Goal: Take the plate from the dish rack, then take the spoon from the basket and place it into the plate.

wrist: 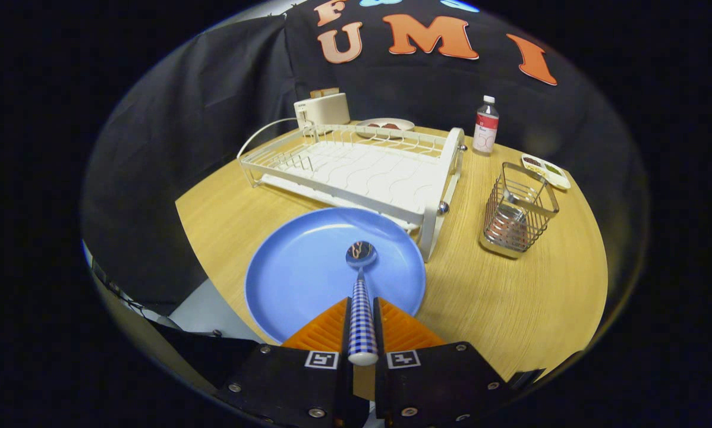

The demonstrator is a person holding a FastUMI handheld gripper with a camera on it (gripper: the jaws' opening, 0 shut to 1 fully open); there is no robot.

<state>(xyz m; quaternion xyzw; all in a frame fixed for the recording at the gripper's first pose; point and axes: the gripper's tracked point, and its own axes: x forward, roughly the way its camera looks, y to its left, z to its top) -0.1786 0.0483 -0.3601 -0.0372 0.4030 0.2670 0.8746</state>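
- Your gripper (362, 321) was clamped on the spoon (361, 279) by its checked handle, bowl hanging over the blue plate (296, 273) just ahead of the dish rack (356, 166).
- If you had let go from that height, the spoon could have bounced or skidded off onto the table (510, 297).

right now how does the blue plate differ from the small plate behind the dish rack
The blue plate lies just ahead of the gripper, whose fingers are shut on the spoon above it. The small plate sits beyond the dish rack. The blue plate holds no food; the small plate carries something brownish. Both rest flat on the wooden table.
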